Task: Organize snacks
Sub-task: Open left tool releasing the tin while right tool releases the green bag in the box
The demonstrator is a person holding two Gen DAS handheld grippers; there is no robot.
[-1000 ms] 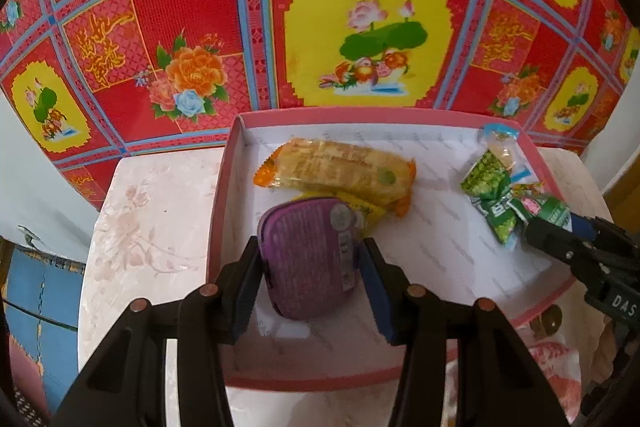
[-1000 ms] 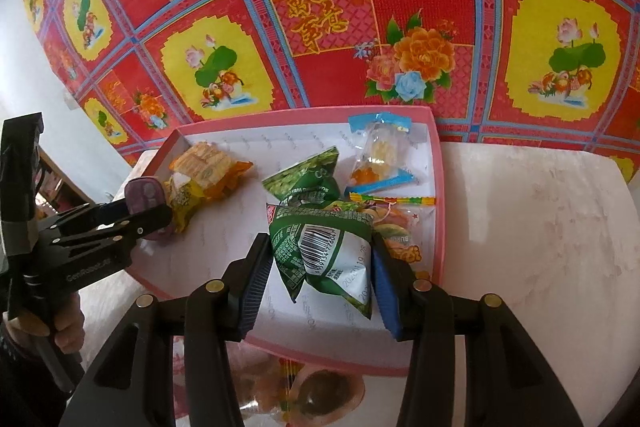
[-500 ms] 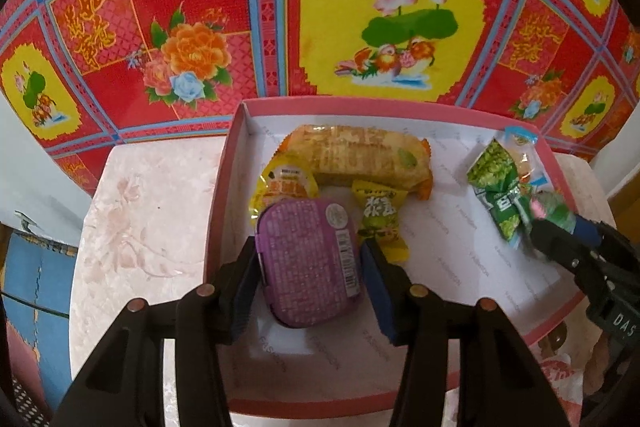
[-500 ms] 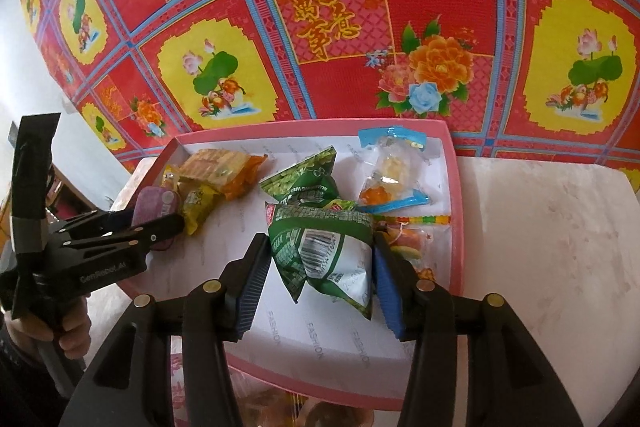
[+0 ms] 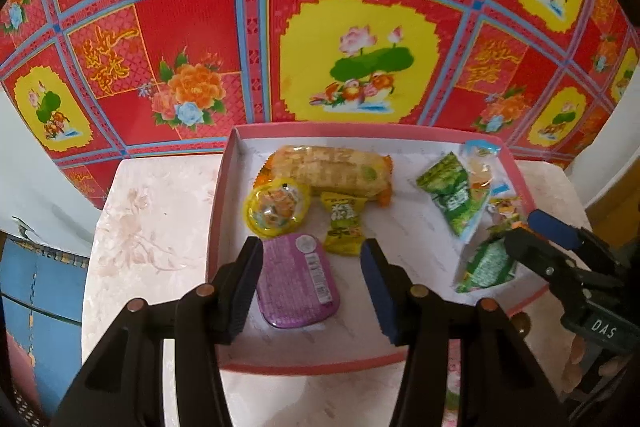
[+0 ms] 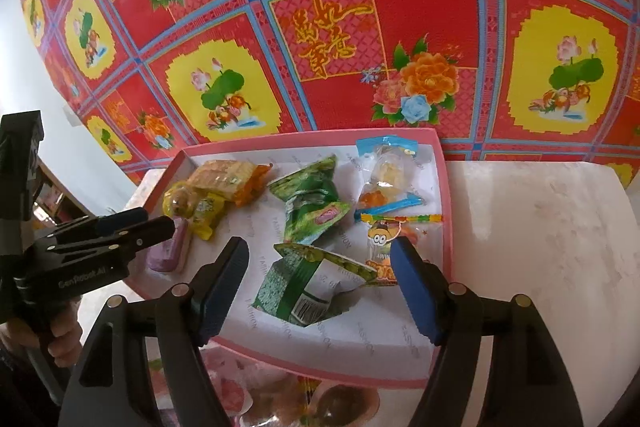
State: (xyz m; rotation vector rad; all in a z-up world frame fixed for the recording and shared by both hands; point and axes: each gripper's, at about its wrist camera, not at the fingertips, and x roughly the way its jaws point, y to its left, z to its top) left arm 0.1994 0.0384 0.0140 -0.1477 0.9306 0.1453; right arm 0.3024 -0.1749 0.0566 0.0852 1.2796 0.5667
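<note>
A pink-rimmed white tray [image 5: 304,367] holds the snacks. A flat purple pack [image 5: 298,279] lies on its floor between the jaws of my left gripper [image 5: 310,283], which is open: the right pad stands apart from the pack. My right gripper [image 6: 318,255] hangs over the tray's right side with its jaws opening. A green packet [image 6: 312,283] lies on the tray between them, and neither pad touches it. Further back are a long orange cracker pack [image 5: 332,173], a yellow jelly cup [image 5: 276,211], a yellow candy packet [image 5: 342,227] and another green packet [image 5: 452,195].
The tray sits on a pale marble-pattern table [image 6: 540,227] against a red floral cloth wall [image 5: 360,27]. A clear packet with a blue top [image 6: 386,171] and a cartoon candy bag [image 6: 384,239] lie by the tray's right wall. More snacks [image 6: 320,403] show below the table's front edge.
The left jaws have eased off the purple pack, which now rests on the tray floor. The right jaws have spread wide, and the green packet has dropped from them onto the tray.
</note>
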